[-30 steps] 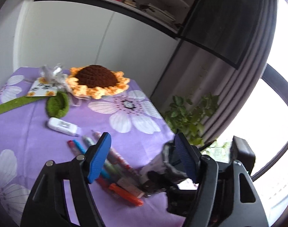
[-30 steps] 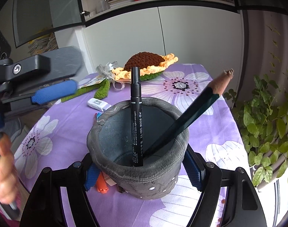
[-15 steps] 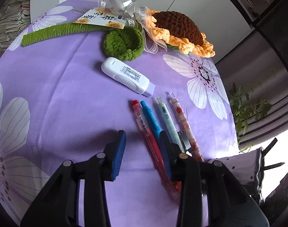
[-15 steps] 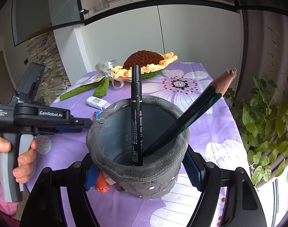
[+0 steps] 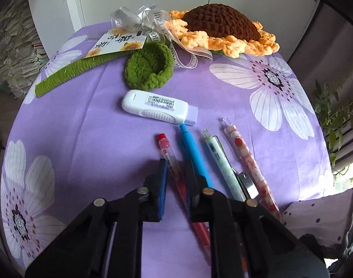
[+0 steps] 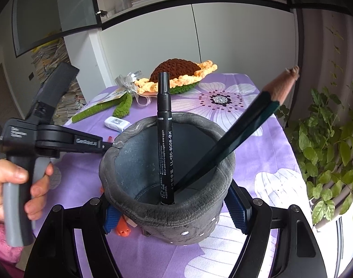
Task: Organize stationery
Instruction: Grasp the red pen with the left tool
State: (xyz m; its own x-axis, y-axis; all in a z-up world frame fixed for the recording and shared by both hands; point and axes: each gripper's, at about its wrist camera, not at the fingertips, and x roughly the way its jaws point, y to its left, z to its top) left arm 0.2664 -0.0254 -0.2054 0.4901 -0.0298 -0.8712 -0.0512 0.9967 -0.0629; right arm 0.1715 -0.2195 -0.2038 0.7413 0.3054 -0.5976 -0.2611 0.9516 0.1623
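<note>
My right gripper [image 6: 176, 210] clamps the grey pen holder [image 6: 167, 185] on the purple tablecloth [image 5: 83, 125]; inside it a black marker [image 6: 165, 139] stands upright and a green pencil [image 6: 234, 139] leans right. My left gripper [image 5: 176, 183] straddles the red pen [image 5: 170, 159], jaws narrowly apart, contact unclear. Beside it lie the blue pen [image 5: 195, 150], the pale green pen [image 5: 220, 159] and the correction tape [image 5: 158, 106].
</note>
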